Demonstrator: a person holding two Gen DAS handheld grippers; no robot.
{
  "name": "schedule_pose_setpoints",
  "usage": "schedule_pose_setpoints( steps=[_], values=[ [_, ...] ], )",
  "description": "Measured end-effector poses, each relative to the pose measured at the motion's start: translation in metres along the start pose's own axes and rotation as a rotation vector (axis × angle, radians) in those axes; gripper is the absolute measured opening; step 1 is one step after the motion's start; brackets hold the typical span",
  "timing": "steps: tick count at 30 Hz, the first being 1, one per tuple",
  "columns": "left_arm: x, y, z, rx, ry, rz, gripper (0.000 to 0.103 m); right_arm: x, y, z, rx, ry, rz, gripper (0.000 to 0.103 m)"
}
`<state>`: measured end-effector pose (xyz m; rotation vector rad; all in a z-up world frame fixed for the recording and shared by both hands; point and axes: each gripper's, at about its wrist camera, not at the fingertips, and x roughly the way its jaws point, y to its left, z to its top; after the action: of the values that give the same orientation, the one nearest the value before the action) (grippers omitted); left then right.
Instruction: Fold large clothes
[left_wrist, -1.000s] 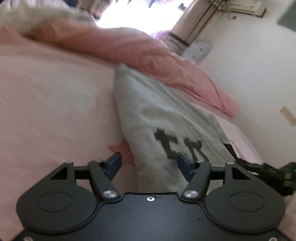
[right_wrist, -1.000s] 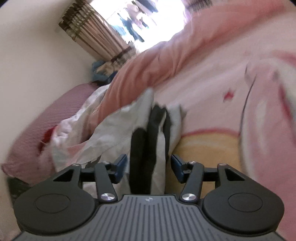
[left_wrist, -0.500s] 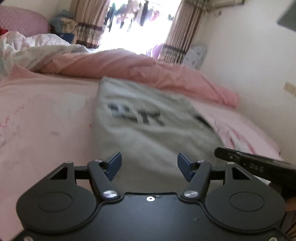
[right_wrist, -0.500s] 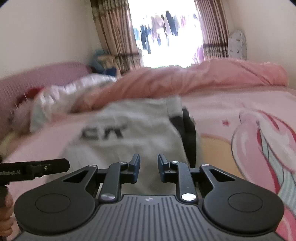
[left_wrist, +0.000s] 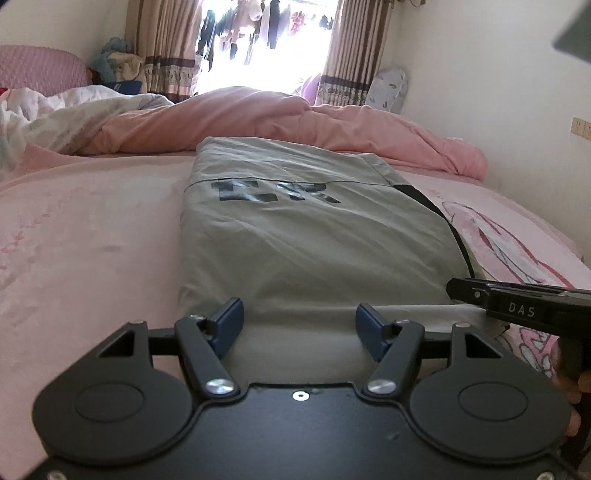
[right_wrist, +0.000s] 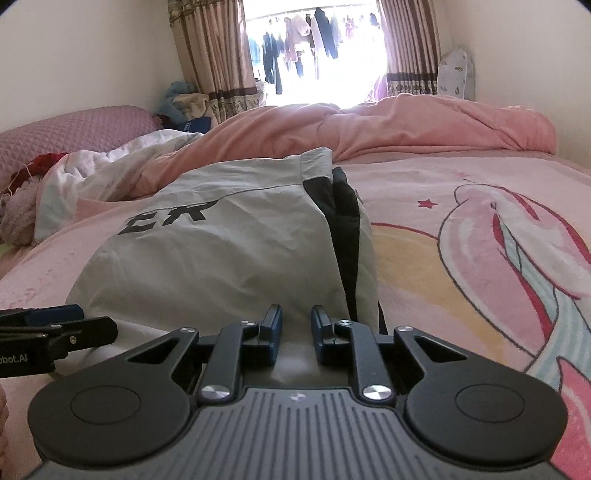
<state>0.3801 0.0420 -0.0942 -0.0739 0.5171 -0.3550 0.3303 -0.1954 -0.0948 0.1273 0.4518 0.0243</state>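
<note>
Garment: folded pale-grey cotton garment with black lettering (left_wrist: 310, 236) lies on the pink printed bedsheet (left_wrist: 92, 236), long axis near-to-far | Left gripper (left_wrist: 299, 325): released, jaws spread over near hem | Right gripper (right_wrist: 293, 326): jaws nearly closed, empty, at near right edge by the black panel | Both equally near; garment directly ahead.

Black block letters sit on the grey folded garment (right_wrist: 221, 240), reading "ER" from the right wrist view (its leading strokes are cut off); from the left wrist view the same print (left_wrist: 273, 190) is too smeared to read. Beside the garment's near edge, the right gripper (left_wrist: 524, 306) carries "DAS" in pale capitals, and the left gripper (right_wrist: 37, 339) shows "obot.AI" along its side
</note>
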Motion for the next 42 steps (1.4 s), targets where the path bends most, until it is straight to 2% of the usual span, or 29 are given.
schedule_pose_setpoints(
  steps=[5, 9, 13, 16, 21, 27, 31, 35, 42],
  values=[
    [-0.009, 0.005, 0.017, -0.06, 0.014, -0.037, 0.067, -0.007, 0.001, 0.007, 0.006, 0.015, 0.008, 0.024],
    [-0.013, 0.013, 0.043, -0.055, -0.048, -0.027, 0.07, -0.015, 0.008, 0.025, -0.007, -0.02, 0.008, 0.027],
    [0.009, 0.021, 0.074, -0.031, -0.063, 0.005, 0.071, -0.001, 0.012, 0.047, -0.029, -0.051, -0.011, 0.028],
    [0.034, 0.029, 0.088, -0.034, -0.035, 0.025, 0.07, 0.02, 0.009, 0.057, -0.026, -0.057, -0.041, 0.028],
    [0.068, 0.041, 0.086, -0.072, 0.042, 0.005, 0.069, 0.052, -0.002, 0.057, -0.001, 0.002, -0.06, 0.028],
    [0.081, 0.039, 0.075, -0.056, 0.045, 0.013, 0.07, 0.057, -0.005, 0.048, -0.007, 0.008, -0.054, 0.029],
    [0.07, 0.033, 0.082, -0.076, 0.043, 0.007, 0.069, 0.044, -0.004, 0.054, 0.009, 0.015, -0.054, 0.029],
    [0.035, 0.02, 0.08, -0.05, -0.018, 0.008, 0.07, 0.014, 0.004, 0.055, -0.02, -0.022, -0.041, 0.029],
    [-0.015, -0.003, 0.049, -0.049, -0.051, 0.022, 0.071, -0.03, 0.014, 0.038, -0.032, -0.049, -0.016, 0.029]
  ],
)
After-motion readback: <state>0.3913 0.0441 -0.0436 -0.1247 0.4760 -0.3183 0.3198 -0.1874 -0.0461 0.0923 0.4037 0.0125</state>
